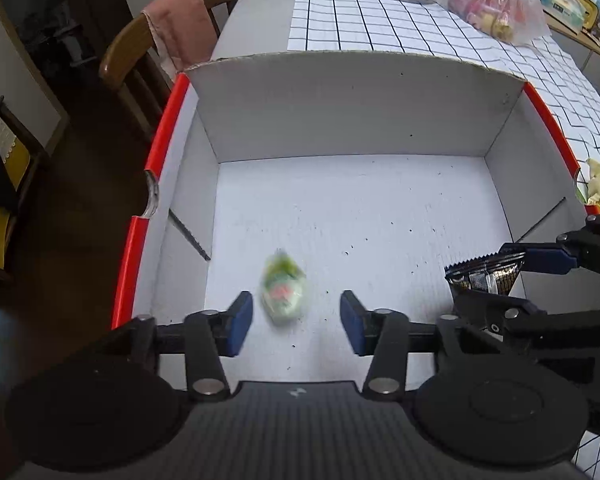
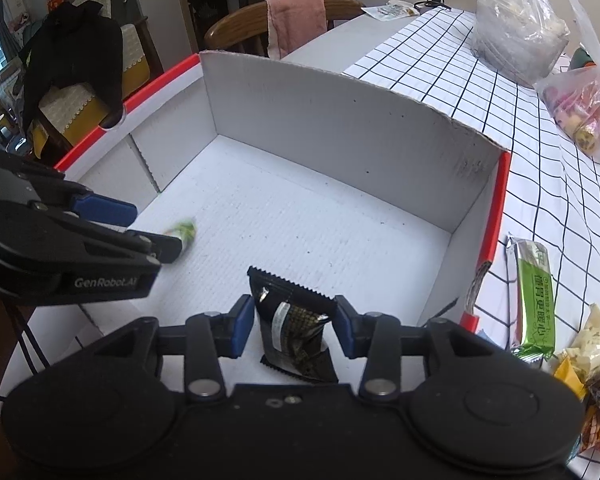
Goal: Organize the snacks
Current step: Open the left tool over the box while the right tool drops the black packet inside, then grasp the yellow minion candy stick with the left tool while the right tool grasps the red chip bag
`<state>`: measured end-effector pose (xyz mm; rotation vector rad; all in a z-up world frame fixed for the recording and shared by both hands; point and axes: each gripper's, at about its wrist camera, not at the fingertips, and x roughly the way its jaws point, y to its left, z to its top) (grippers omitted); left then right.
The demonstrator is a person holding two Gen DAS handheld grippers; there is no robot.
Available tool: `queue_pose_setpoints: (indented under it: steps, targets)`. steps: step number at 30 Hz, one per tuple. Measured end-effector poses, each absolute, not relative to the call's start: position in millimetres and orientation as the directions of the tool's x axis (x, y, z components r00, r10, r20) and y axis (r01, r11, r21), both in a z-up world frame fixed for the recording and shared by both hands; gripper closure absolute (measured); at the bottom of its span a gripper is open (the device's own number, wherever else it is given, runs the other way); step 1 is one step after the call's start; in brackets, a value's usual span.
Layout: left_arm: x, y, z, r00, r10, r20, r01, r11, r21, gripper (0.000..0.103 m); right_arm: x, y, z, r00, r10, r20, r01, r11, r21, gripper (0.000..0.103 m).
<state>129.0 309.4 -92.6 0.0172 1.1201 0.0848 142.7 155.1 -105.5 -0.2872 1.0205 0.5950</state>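
The right gripper (image 2: 294, 326) fingers pinch a black snack packet (image 2: 294, 332) low inside the white cardboard box (image 2: 340, 120), ready to drop it. The left gripper (image 1: 296, 320) fingers are spread; a blurred green-white candy (image 1: 284, 290) lies loose between them, apparently released.

Your green-and-white snack packet (image 1: 283, 294) is blurred, loose above the floor of the white cardboard box (image 1: 352, 120). Your black sawtooth-edged snack packet (image 2: 294, 322) stands tilted, just above the box's near edge.
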Motion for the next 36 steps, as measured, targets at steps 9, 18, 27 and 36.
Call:
queue_pose_setpoints:
  steps: [9,18,27,36]
  targets:
    - [109.1,312.3,-71.1,0.501,0.06,-0.863,-0.079,0.997,0.023,0.044,131.8,142.4,-89.8,0.408,0.371,-0.834,-0.573,0.815,0.082,0.047]
    - [81.3,298.7,-38.4,0.612,0.022,-0.791,-0.056,0.998,-0.016,0.033,109.1,115.6,-55.2,0.467,0.433,-0.77,-0.554,0.823,0.127,0.027]
    - [55.7,260.9,-4.2,0.741,-0.021,-0.672,0.004,1.0,-0.026,0.03,78.6,67.5,-22.5,0.562,0.453,-0.692,-0.511,0.848,0.14,0.016]
    - [50.0,209.1,8.6,0.767,-0.14,-0.626,0.115,0.99,-0.081,0.022,61.9,1.5,-7.8,0.64,0.419,-0.644,-0.421,0.892,0.162,0.002]
